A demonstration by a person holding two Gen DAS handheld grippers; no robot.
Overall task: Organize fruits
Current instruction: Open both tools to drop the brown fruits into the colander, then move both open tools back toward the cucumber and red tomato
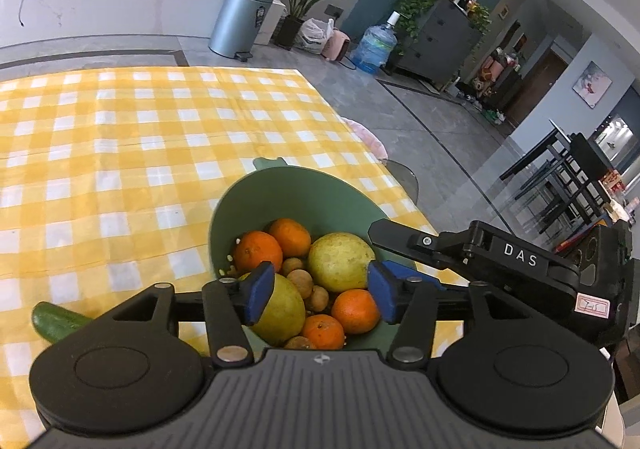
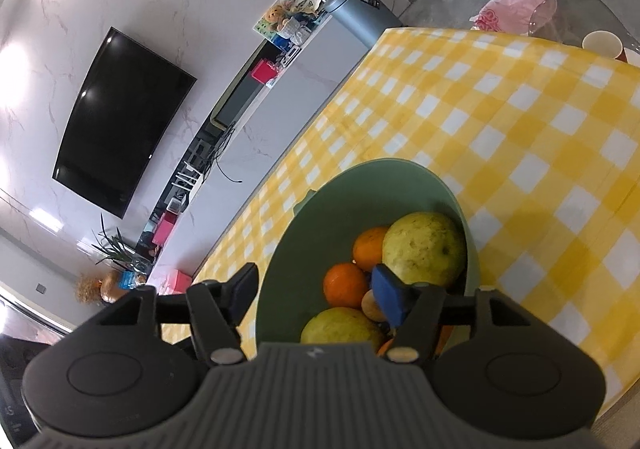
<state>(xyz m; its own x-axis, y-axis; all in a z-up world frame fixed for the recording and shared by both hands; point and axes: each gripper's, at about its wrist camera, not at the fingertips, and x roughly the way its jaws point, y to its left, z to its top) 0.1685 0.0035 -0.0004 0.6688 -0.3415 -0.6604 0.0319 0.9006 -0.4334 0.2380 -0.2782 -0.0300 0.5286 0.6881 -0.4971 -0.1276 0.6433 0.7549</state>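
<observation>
Yellow-and-white checked cloth covers the tabletop (image 1: 120,153); beyond its far edge we see a grey floor, a steel pedal bin (image 1: 240,19) and a blue water jug (image 1: 374,49).

We note a green bowl (image 1: 304,193) near the right edge of the tabletop, tilted so its opening faces us. It holds mixed fruit: two large yellow-green pears (image 1: 338,261), several oranges (image 1: 258,251) and a cluster of small brown longans (image 1: 300,281) between them. A green cucumber (image 1: 56,319) lies on the cloth to the left of the bowl, apart from it.

Our left claw (image 1: 320,291) hovers over the near rim of the bowl, its blue pads (image 1: 260,295) spread wide with fruit showing between them; it grips nothing.

Our right claw (image 2: 316,293) is at the bowl's rim, in the left wrist view reaching in from the right. In the right wrist view one finger sits outside the bowl wall, the other blue-padded finger (image 2: 388,299) is inside, next to a pear. The wall lies in the gap between them. We cannot tell whether the pads are pressing on the wall.

In the right wrist view a paper cup (image 2: 600,43) stands by the far edge.
</observation>
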